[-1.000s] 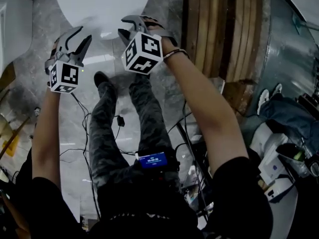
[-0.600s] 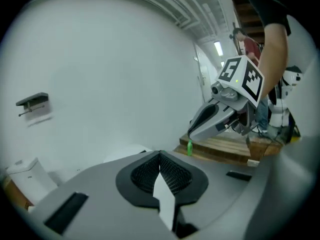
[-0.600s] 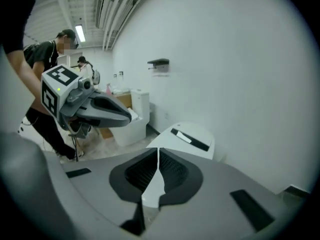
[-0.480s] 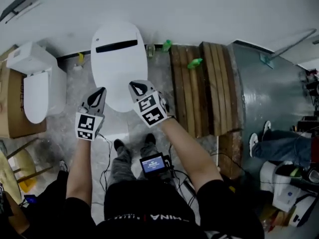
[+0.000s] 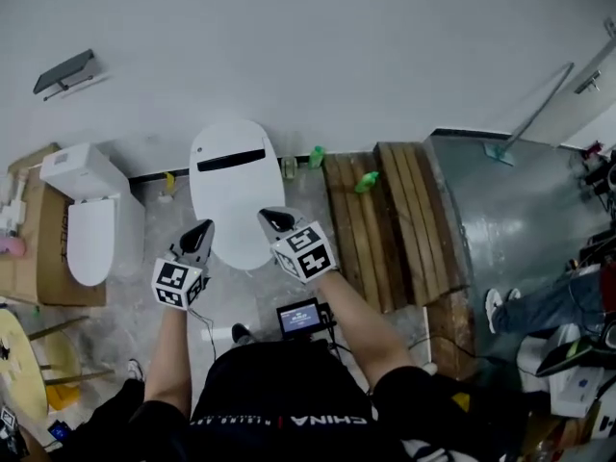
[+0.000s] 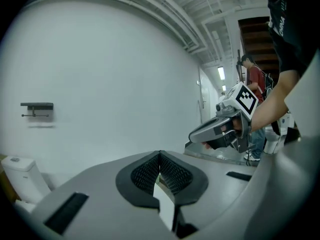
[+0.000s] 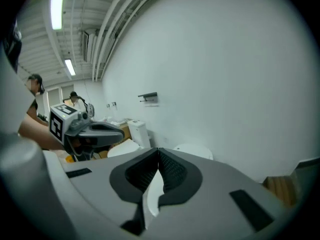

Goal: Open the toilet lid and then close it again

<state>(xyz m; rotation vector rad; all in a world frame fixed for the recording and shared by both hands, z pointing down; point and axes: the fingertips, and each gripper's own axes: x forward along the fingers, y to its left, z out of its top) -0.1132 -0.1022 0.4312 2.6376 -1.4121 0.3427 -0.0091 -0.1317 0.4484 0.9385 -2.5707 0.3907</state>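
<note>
Head view: closed toilet lid [image 5: 231, 186] against white wall [image 5: 289, 46], grey floor [image 5: 120, 306] on its left, wooden planks [image 5: 371, 219] right. Left gripper [image 5: 199, 231] and right gripper [image 5: 272, 221] held over lid's near edge.
Gripper views: both jaws together, empty, facing bare wall.

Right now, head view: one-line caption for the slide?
Person stands over the closed white toilet, left tool and right tool shut and empty above its front; second toilet left, wooden planks right.
</note>
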